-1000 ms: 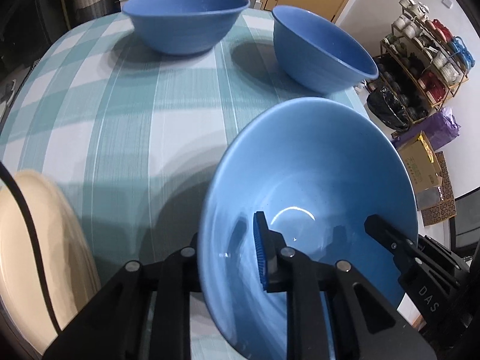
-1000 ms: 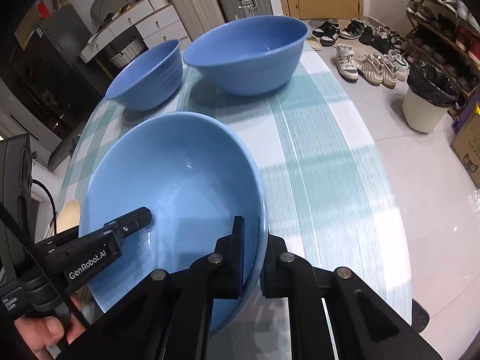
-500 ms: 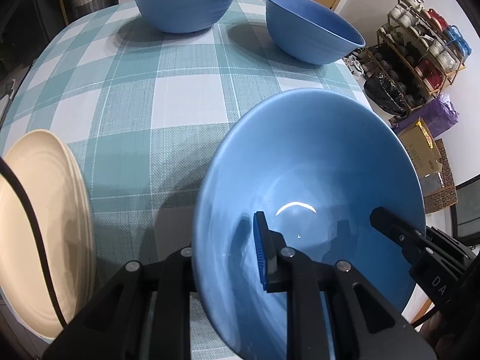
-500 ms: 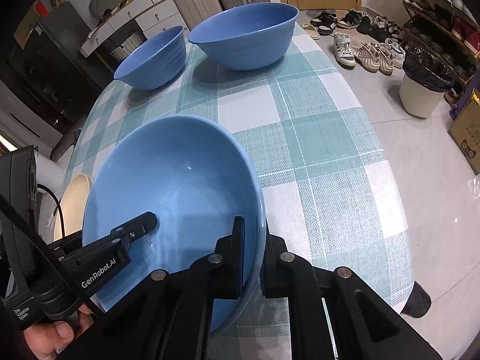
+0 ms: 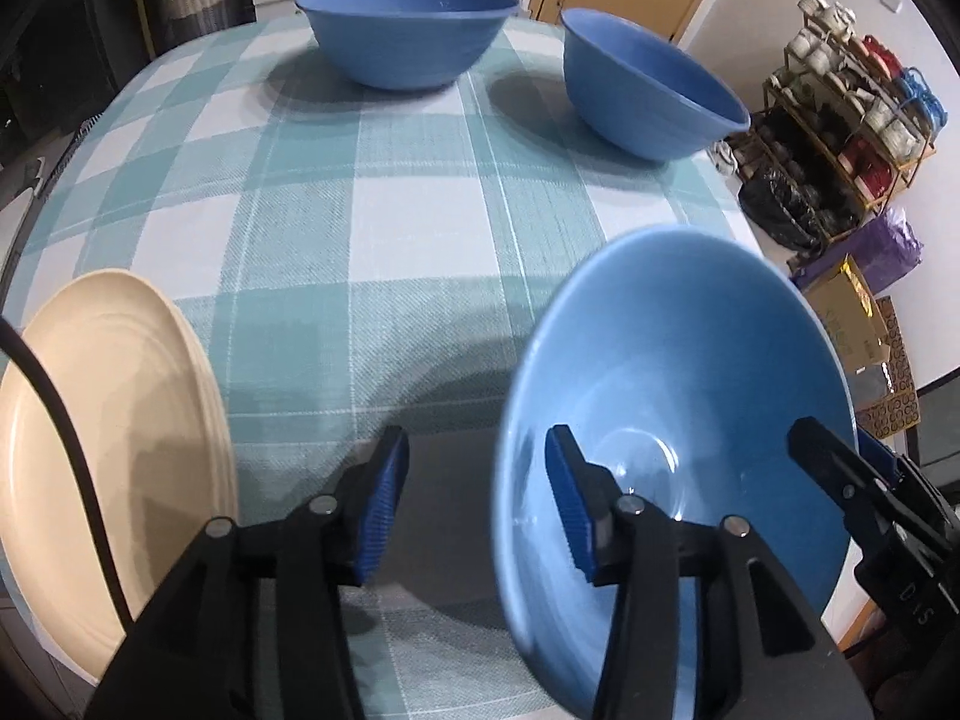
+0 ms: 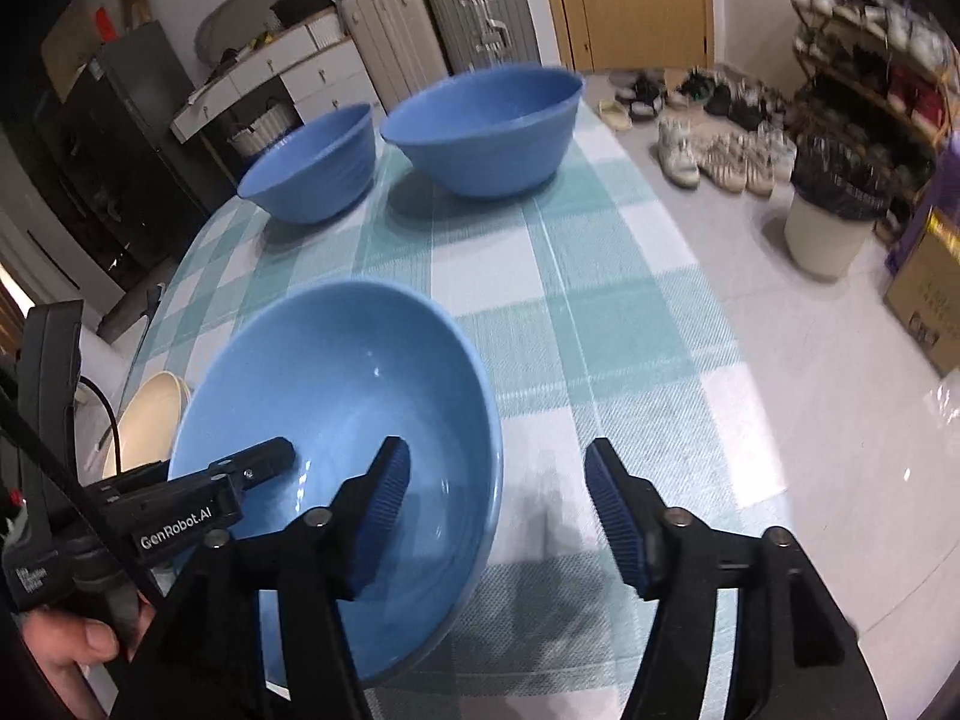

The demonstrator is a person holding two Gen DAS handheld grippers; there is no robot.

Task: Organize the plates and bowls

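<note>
A blue bowl (image 5: pixel 690 390) (image 6: pixel 336 390) sits near the front of the checked tablecloth (image 5: pixel 360 210) and seems to rest on it. My left gripper (image 5: pixel 477 504) is opening: the bowl's left rim stands between its blue pads, and neither pad presses on it. My right gripper (image 6: pixel 501 510) is also opening, straddling the opposite rim without touching. Each view shows a finger of the other gripper inside the bowl. Two more blue bowls, one wide (image 5: pixel 408 30) (image 6: pixel 486 132) and one smaller (image 5: pixel 648 90) (image 6: pixel 312 174), stand at the far end. Cream plates (image 5: pixel 108 450) (image 6: pixel 150 414) lie stacked at the front left.
The table's right edge (image 6: pixel 750 480) drops to a tiled floor with shoes (image 6: pixel 720 156), a white bin (image 6: pixel 828 228) and a cardboard box (image 6: pixel 924 294). A shoe rack (image 5: pixel 852 96) stands by the wall. Suitcases (image 6: pixel 432 18) and drawers stand beyond the far end.
Both grippers were shut on the near bowl's rim and now stand open around it. The bowl sits lower and further right in the left wrist view, with more of the plates showing.
</note>
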